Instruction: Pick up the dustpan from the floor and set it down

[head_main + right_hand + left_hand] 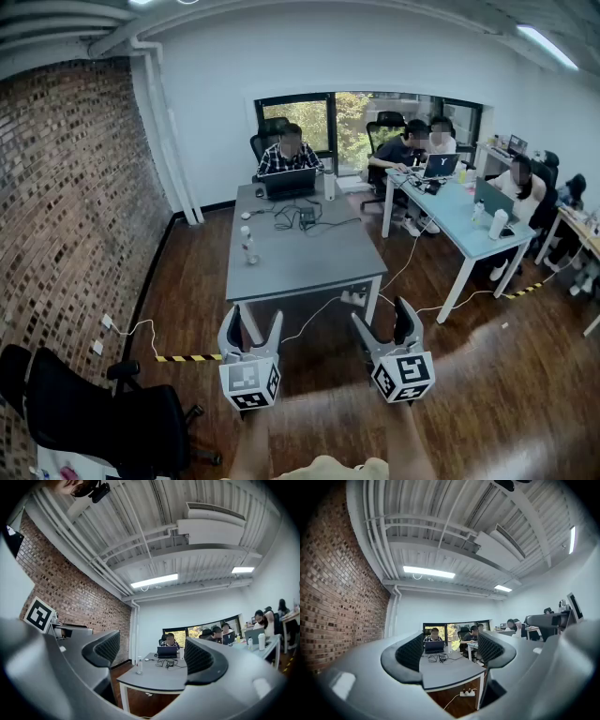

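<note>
No dustpan shows in any view. In the head view both grippers are held side by side at the bottom, pointing toward a grey table (300, 253). My left gripper (250, 328) is open with nothing between its fingers. My right gripper (385, 320) is also open and empty. In the left gripper view the left gripper (450, 652) frames the grey table (447, 670) and a person at a laptop. In the right gripper view the right gripper (152, 651) points level at the same table (159, 674), with the left gripper's marker cube (38, 615) at the left.
A black office chair (103, 412) stands at the lower left beside a brick wall (66, 216). Yellow-black floor tape (187, 357) and white cables lie near the table legs. A light blue desk (464, 220) with seated people is at the right. A bottle (249, 246) stands on the grey table.
</note>
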Available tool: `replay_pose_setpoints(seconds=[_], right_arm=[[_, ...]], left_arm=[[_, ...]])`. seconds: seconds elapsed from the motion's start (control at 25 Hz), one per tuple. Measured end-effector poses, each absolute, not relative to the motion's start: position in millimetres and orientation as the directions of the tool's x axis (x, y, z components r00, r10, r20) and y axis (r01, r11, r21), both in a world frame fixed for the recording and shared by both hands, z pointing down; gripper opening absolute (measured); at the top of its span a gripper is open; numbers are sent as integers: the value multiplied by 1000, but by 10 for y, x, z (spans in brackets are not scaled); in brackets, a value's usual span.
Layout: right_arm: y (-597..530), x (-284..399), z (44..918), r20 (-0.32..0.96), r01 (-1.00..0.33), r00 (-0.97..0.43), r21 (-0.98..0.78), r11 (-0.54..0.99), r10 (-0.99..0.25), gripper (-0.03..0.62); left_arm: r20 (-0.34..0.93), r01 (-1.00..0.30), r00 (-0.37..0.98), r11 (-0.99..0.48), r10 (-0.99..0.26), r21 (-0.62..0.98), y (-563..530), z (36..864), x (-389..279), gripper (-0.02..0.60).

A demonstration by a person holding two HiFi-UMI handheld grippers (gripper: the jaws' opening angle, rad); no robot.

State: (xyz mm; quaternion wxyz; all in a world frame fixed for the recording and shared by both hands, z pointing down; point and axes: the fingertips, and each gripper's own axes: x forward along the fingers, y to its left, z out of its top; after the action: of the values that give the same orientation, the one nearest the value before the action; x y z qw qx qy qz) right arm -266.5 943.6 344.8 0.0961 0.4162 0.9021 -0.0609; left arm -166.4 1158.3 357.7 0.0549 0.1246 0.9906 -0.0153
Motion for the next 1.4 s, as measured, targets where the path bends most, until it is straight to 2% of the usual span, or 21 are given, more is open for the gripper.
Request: replay_pose_setpoints(seconds=[0.16,0.44,1.0,1.4], right_arm=[[9137,-2833,3417,-226,746,-652,-18,666,724,420],[8198,-3188,3433,-225,670,-726,-18,742,650,420],[6379,-3688,3534,-214,420,-890,-37,907,403,420],[5764,-3923,3663,-207,94,-975,-77,993,77,420]], left_arm=[[-134,231,-965,972,223,-41,11282,3422,-1898,342],[-132,112,-986,993,106,-38,10400,3445,-2506,342],[-136,-271,-953,962,-272,-31,8428,3428,-3752,344],[-129,-612,-779,789,-614,-57,7531,3472,-4638,344]])
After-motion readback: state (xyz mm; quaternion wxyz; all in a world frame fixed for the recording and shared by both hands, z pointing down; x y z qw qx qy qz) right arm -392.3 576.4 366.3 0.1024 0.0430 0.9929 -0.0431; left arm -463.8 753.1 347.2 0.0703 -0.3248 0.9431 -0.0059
